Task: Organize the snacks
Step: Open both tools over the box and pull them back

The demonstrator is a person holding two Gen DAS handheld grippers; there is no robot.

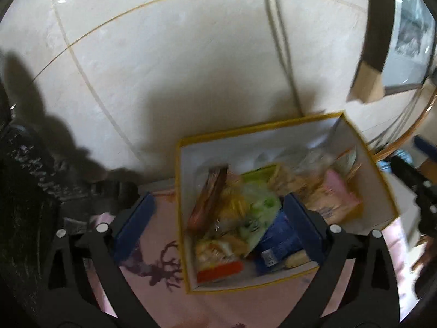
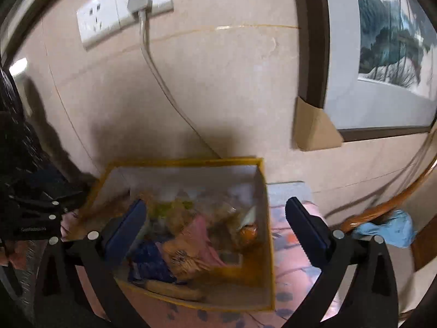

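A white box with a yellow rim (image 1: 259,127) stands on a pink cloth against the wall, filled with several snack packets. Among them are a blue packet (image 1: 278,240), a green one (image 1: 259,210), a pink one (image 1: 338,191) and a brown bar (image 1: 210,196). My left gripper (image 1: 218,218) hovers over the box's left half, open with nothing gripped. In the right wrist view the same box (image 2: 185,161) shows a blue packet (image 2: 150,259), a pink packet (image 2: 199,232) and a long tan snack (image 2: 174,289). My right gripper (image 2: 215,224) is open above the box, holding nothing. Both views are blurred.
A plugged wall socket (image 2: 139,2) feeds a grey cable (image 2: 164,87) running down behind the box. A framed picture (image 2: 382,54) with a cardboard corner guard (image 2: 314,125) leans at the right. A blue cloth (image 2: 387,227) lies by a wicker rim (image 2: 382,205). The pink cloth (image 1: 158,268) has a deer print.
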